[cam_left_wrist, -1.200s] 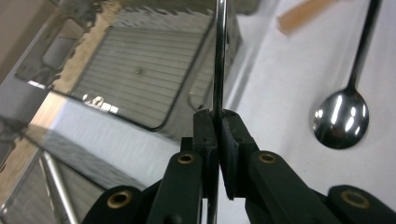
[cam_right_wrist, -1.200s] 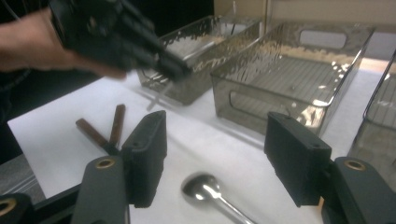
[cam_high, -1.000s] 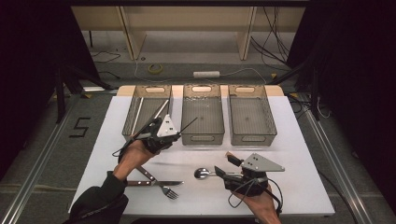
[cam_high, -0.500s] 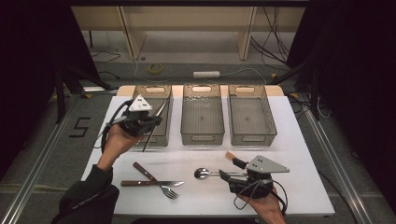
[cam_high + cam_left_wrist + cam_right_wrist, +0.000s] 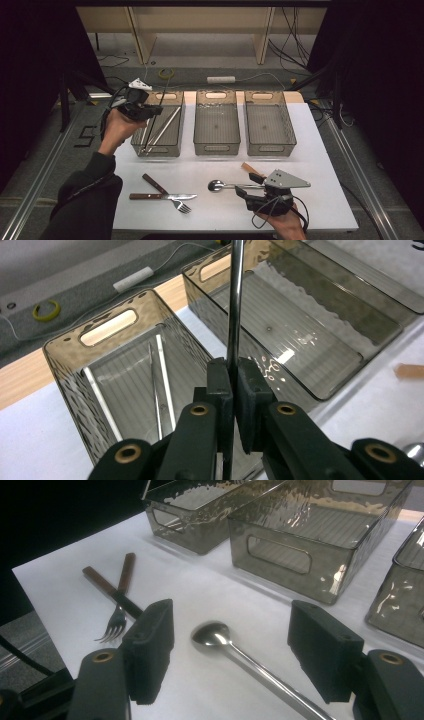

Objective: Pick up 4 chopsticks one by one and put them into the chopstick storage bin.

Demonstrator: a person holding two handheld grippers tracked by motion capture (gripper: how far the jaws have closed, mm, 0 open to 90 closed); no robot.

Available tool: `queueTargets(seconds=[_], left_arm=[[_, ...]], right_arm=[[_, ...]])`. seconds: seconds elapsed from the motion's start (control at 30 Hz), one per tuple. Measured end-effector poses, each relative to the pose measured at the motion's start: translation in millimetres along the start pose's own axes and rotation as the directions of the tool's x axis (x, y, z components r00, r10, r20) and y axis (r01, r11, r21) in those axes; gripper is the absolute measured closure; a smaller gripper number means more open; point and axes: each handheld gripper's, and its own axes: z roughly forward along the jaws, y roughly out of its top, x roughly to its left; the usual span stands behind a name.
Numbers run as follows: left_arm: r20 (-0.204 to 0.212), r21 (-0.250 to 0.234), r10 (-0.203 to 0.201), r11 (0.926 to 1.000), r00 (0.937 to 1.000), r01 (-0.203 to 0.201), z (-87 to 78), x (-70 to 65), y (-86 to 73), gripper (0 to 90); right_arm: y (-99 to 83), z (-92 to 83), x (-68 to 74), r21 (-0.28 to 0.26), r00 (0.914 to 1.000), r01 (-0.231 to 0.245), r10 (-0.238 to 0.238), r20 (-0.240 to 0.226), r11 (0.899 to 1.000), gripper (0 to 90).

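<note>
My left gripper hangs over the left bin, shut on a thin metal chopstick that stands nearly upright between its pads. More metal chopsticks lie inside that bin. At the table's near right, my right gripper stands open and its jaws have just been opening. A metal spoon lies on the white table between them, untouched, its bowl pointing left.
The middle bin and right bin stand side by side at the back. A wood-handled fork and knife lie crossed at the near left. A brown wooden piece lies beside the right gripper.
My left hand has carried the chopstick up and to the left, from above the table's middle to over the left bin. The right gripper has stayed by the spoon, jaws slightly wider.
</note>
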Motion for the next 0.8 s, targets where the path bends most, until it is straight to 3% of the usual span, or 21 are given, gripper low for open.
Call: queueTargets(seconds=[0.1,0.2,0.47,0.8], left_arm=[[-0.009,0.017,-0.014,0.9998,0.9999,0.014,6.1,5.1,4.4,85.0],[-0.004,0.014,-0.043,0.9990,0.9991,0.043,10.7,11.9,7.4,85.0],[-0.019,0.012,-0.075,0.9971,0.9970,0.075,21.7,24.2,14.4,85.0],[-0.054,0.010,-0.088,0.9960,0.9946,0.089,36.2,32.0,10.0,85.0]], right_arm=[[-0.1,0.4,0.9,0.001,1.0000,-0.003,0.003,-0.004,1.000,35.4],[0.3,-0.8,1.4,-0.006,1.0000,-0.004,0.004,-0.009,1.000,35.1],[-0.2,-2.3,1.7,-0.010,0.9999,-0.005,0.005,-0.015,1.000,34.5],[-0.4,-2.6,2.8,-0.011,0.9999,-0.005,0.005,-0.016,1.000,34.5]])
